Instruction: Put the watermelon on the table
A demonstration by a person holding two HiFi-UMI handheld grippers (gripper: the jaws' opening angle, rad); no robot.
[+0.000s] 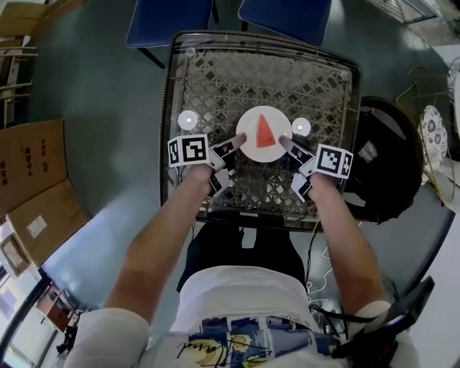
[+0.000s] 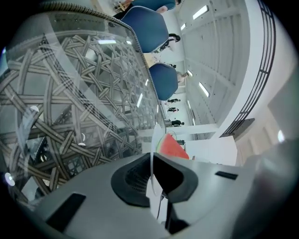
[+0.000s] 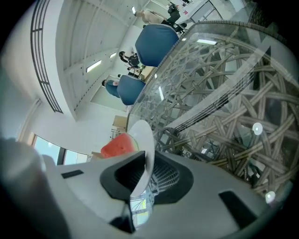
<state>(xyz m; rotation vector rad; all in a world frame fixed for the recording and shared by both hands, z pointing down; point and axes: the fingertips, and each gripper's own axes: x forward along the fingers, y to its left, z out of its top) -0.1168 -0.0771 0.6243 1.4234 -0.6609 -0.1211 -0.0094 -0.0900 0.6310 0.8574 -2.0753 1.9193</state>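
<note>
Your forearms reach forward from the bottom of the head view, bare below white sleeves, nearly parallel and angled slightly inward, with the wrists about level. Each hand carries a gripper whose marker cube [image 1: 188, 151] shows black-and-white squares on its top face. The left gripper [image 1: 231, 146] comes in from the left and the right gripper [image 1: 287, 146] from the right, so the two face each other across a round white plate [image 1: 249, 123].

Both are clamped on that plate. In the left gripper view the dark ribbed pads [image 2: 133, 179] close on the thin white rim, seen edge-on. In the right gripper view the rim [image 3: 142, 140] runs between the jaws the same way — held from opposite sides.

On the plate lies the watermelon [image 1: 266, 131], a red triangular wedge with its point away from you. From either gripper it shows as a red slab with a pale green rind edge [image 2: 172, 147], just past the jaws.

Beneath the plate is the table [image 1: 215, 72], squarish with rounded corners, a clear glossy top over an open weave of grey-brown strands, framed by a dark rim. Whether the plate touches the glass or hangs just above it, you cannot tell from these views. Two blue padded chairs [image 1: 165, 21] stand at the far side, and flat brown cardboard [image 1: 29, 165] lies on the grey floor to your left.
</note>
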